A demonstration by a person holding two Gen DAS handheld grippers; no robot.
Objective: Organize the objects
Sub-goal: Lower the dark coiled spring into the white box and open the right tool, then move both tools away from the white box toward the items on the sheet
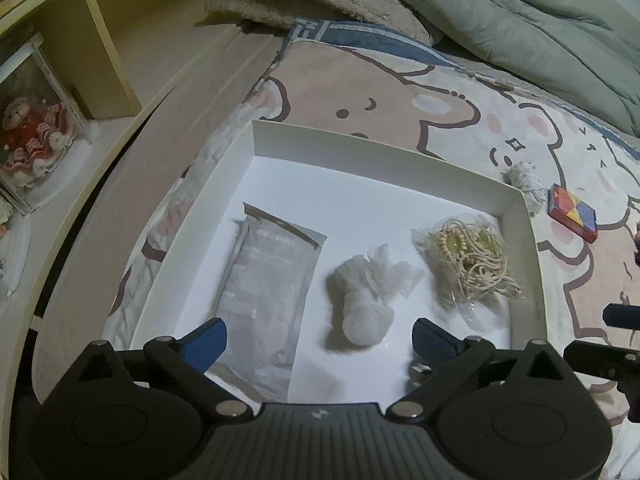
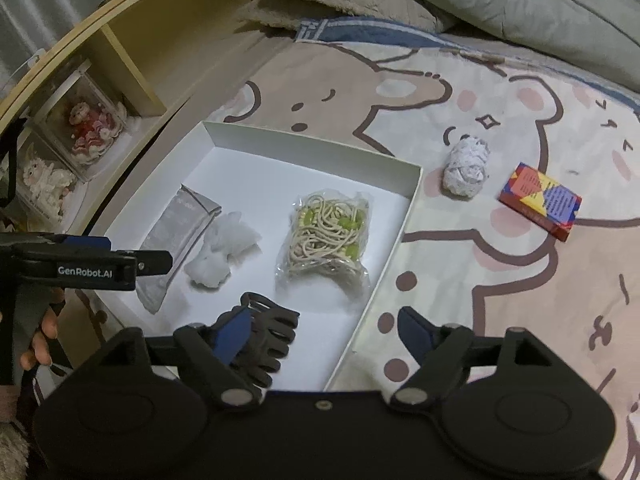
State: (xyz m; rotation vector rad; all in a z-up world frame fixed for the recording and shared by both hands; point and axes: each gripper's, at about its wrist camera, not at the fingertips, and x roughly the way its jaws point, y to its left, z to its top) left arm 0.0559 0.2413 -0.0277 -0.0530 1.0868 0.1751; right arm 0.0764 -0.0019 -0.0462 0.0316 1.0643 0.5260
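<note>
Wide-spread left gripper point(image 1: 320, 334) above white tray point(image 1: 516, 200), holding nothing.
Inside lie a grey pouch point(image 1: 266, 280), white gauze bundle point(image 1: 368, 296) and bagged bead cord point(image 1: 468, 264).
Right wrist view: right gripper point(image 2: 324, 330) likewise spread and empty, over a black hair claw point(image 2: 272, 332) in the tray; a paper ball point(image 2: 466, 168) and colourful box point(image 2: 540, 200) lie outside on the blanket point(image 2: 520, 280).

Both cameras ride on the hand-held grippers and look steeply down at a bed from close above. The left wrist view sits over the near edge of the white box point(image 1: 400, 160), facing its far wall, with the shelf unit point(image 1: 100, 52) along its left side. The right wrist view hangs over the box's near right corner point(image 2: 372, 308), taking in more of the bear-print blanket point(image 2: 500, 280) to the right. They share the box, blanket and shelf
</note>
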